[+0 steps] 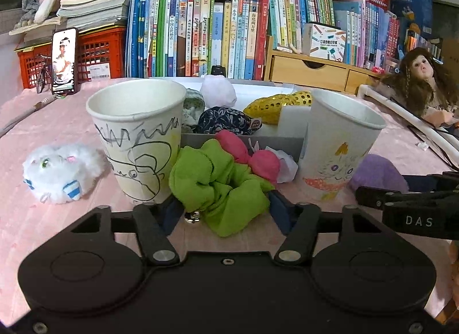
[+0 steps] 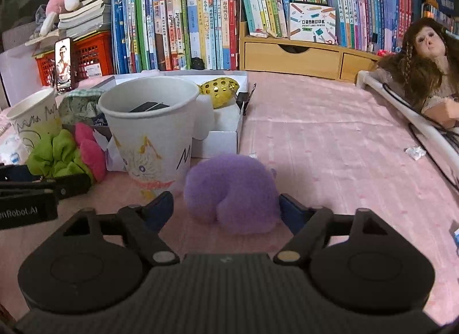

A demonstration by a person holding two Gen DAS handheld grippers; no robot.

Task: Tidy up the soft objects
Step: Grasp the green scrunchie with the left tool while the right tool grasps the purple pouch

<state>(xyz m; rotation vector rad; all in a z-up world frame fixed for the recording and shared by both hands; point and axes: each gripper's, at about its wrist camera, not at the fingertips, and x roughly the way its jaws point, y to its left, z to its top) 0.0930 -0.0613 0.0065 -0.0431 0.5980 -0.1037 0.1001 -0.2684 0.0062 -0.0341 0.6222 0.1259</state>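
My left gripper (image 1: 222,209) is open, its fingers on either side of a green scrunchie (image 1: 218,187) lying on the pink cloth; a pink soft toy (image 1: 252,156) lies just behind it. My right gripper (image 2: 226,209) is open around a purple plush (image 2: 232,190), which also shows in the left wrist view (image 1: 378,173). A scribbled paper cup (image 1: 137,139) and a cat-drawn paper cup (image 1: 338,144) stand either side of the scrunchie. A grey-white box (image 1: 243,141) behind holds a dark floral pouch (image 1: 226,121), a gold sequin toy (image 1: 278,104) and a white sponge (image 1: 292,124).
A white plush cat (image 1: 57,173) lies at the left. A phone (image 1: 64,61) stands by red crates (image 1: 94,55). Books (image 1: 215,32) line the back. A doll (image 2: 424,61) and white tube (image 2: 401,104) lie at the right. The cat cup (image 2: 152,133) holds dark clips.
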